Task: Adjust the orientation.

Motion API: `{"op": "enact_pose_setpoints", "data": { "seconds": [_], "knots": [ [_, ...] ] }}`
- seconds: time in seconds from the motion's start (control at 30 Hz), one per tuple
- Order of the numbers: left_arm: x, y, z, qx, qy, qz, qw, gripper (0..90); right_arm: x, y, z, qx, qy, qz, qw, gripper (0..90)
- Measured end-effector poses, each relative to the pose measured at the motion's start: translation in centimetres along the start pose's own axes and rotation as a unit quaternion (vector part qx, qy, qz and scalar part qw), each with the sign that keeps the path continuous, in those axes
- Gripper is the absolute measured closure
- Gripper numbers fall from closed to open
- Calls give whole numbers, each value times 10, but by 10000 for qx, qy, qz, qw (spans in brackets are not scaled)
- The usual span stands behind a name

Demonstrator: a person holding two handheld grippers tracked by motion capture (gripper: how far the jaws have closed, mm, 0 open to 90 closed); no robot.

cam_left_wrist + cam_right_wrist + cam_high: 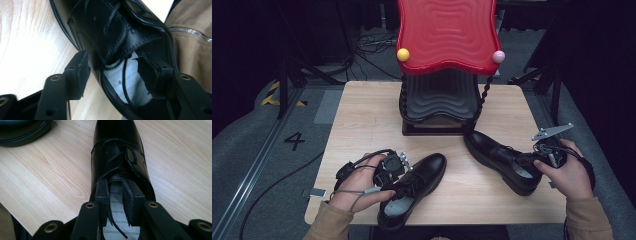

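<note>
Two black leather lace-up shoes lie on the wooden table (362,110), in front of a red and black wavy shoe rack (447,35) at the far edge. The left shoe (422,180) lies near the front edge, toe pointing far and to the right; the left gripper (394,167) is at its opening with the jaws spread wide, one jaw outside the shoe's side wall and the other inside over the pale insole, a loose lace (125,82) between them, and the pads press on nothing. The right shoe (499,157) lies toward the right side, toe aimed at the rack; the right gripper (549,155) has its jaws narrowly apart inside the opening behind the tongue, a lace end (112,220) hanging between them, and whether it is pinched I cannot tell. The step in hand appears to be taking hold of each shoe. Next, the left jaws would need to close on the side wall before any lift toward the rack.
</note>
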State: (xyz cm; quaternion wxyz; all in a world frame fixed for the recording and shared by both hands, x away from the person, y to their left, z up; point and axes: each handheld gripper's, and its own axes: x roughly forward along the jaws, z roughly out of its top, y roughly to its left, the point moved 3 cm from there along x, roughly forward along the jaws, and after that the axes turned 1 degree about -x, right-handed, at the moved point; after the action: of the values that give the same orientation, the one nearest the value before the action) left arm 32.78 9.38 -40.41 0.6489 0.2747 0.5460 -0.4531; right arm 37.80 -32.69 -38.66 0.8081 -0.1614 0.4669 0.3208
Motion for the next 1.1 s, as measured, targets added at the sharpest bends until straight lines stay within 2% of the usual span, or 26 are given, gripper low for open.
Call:
{"op": "enact_pose_setpoints", "data": {
  "seconds": [0.13,0.23,0.33,0.4,0.53,0.67,0.8,1.1],
  "knots": [
    [7,2,4,44,34,138,9999,454,1,0,0,-9,12,15,10000,747],
    [7,2,6,29,-39,216,9998,520,1,0,0,4,31,18,10000,747],
    [-2,-1,7,66,-190,381,9991,659,2,0,0,-10,25,4,10000,748],
    [-6,0,7,-46,-288,411,9987,725,2,0,0,-12,22,-10,10000,748],
    [-10,2,10,-202,-462,548,9972,782,2,1,0,-20,30,-9,10000,751],
    [-14,2,14,-330,-561,742,9951,814,1,0,-2,16,40,-25,10000,755],
    [-17,4,17,-346,-605,864,9938,823,0,-1,-4,24,28,-60,10000,761],
    [-25,13,26,-548,-838,970,9902,833,-3,-2,-12,130,63,-120,9998,766]
  ]
}}
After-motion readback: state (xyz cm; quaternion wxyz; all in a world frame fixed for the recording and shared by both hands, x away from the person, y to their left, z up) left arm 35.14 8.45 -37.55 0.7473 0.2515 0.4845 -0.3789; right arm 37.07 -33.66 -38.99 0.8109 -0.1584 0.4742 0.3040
